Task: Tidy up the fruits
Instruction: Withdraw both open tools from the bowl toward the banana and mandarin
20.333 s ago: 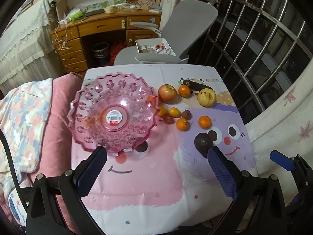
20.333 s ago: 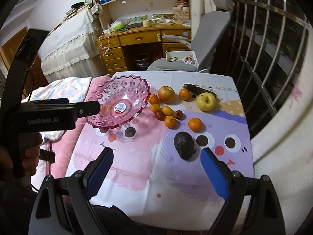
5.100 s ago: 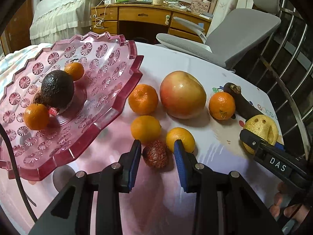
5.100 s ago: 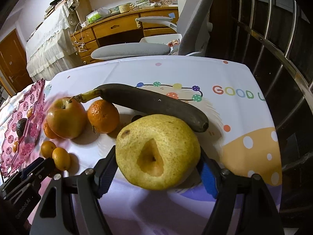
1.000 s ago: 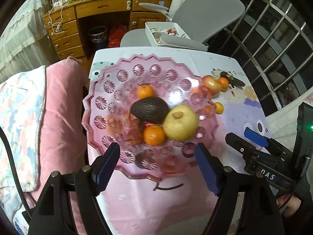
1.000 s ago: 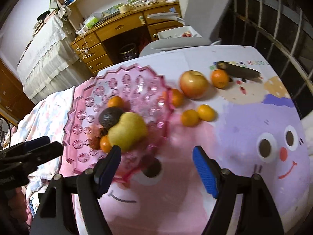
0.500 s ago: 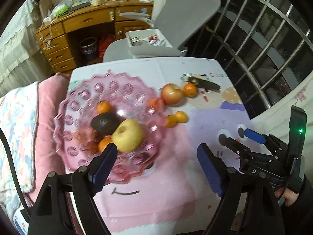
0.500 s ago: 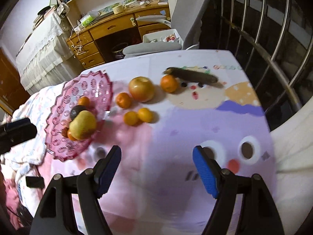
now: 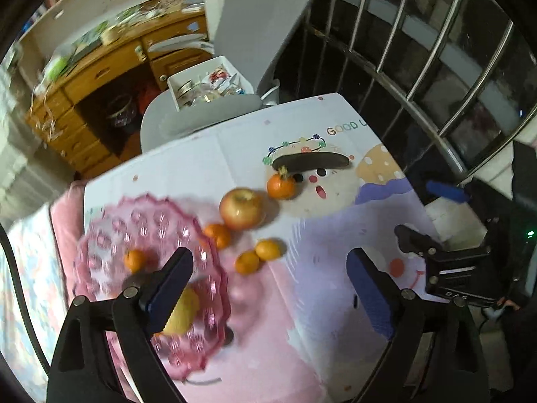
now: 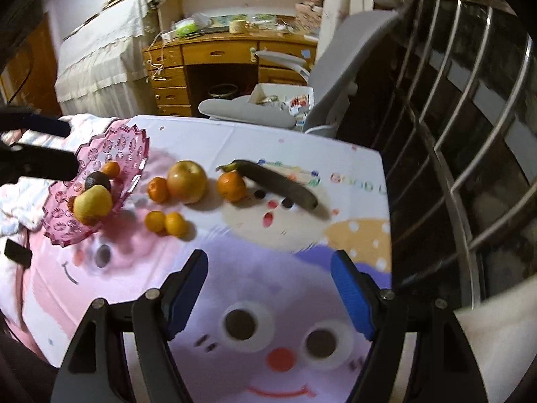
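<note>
The pink glass bowl (image 9: 107, 231) (image 10: 131, 154) sits at the table's left and holds a yellow pear (image 10: 92, 204), a dark avocado (image 10: 97, 180) and small oranges. On the cloth lie a red apple (image 9: 241, 208) (image 10: 186, 181), several oranges such as one (image 9: 281, 185) by the stem (image 10: 231, 185), and a dark banana (image 9: 310, 162) (image 10: 282, 184). My left gripper (image 9: 268, 288) is open and empty above the table's near side. My right gripper (image 10: 270, 292) is open and empty, well short of the fruit.
A grey office chair (image 9: 235, 67) (image 10: 335, 77) stands behind the table with a white box of small items (image 9: 204, 84). A wooden desk (image 10: 235, 53) is farther back. A metal window grille (image 10: 470, 134) runs along the right. Pink bedding (image 9: 60, 208) borders the left.
Both grippers have swung right, away from the bowl toward the loose fruit on the cloth. The bowl has slid to the left edge of both views. Both stay open and empty.
</note>
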The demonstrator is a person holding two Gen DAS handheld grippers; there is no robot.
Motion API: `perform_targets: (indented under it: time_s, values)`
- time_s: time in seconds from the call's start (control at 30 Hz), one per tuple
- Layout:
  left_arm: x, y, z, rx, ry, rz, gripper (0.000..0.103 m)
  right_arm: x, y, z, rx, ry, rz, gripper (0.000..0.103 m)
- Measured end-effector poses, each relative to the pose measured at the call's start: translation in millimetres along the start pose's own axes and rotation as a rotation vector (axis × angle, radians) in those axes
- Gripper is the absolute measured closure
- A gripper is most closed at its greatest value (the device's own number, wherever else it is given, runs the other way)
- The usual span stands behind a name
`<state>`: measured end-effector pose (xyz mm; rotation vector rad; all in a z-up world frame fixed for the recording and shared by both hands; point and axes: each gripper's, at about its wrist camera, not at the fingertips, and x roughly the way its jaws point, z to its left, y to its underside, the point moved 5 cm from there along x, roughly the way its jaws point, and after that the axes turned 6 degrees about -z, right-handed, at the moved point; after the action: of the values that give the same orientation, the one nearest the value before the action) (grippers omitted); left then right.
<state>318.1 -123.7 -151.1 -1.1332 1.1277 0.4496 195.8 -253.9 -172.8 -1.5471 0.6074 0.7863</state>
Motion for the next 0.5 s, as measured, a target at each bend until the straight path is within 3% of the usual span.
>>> perform_targets:
  time_s: [0.27, 0.5]
  values:
    - [67.6, -37.3, -15.2, 0.143, -0.019, 0.104, 0.011, 36.9, -16.0, -31.0, -0.06, -0.043, -0.065, 0.025]
    - [128.4, -53.2, -16.0, 0.191, -0.021, 0.179, 0.011, 81.7, -24.0, -37.7, -0.14, -0.038, -0.144, 0.021]
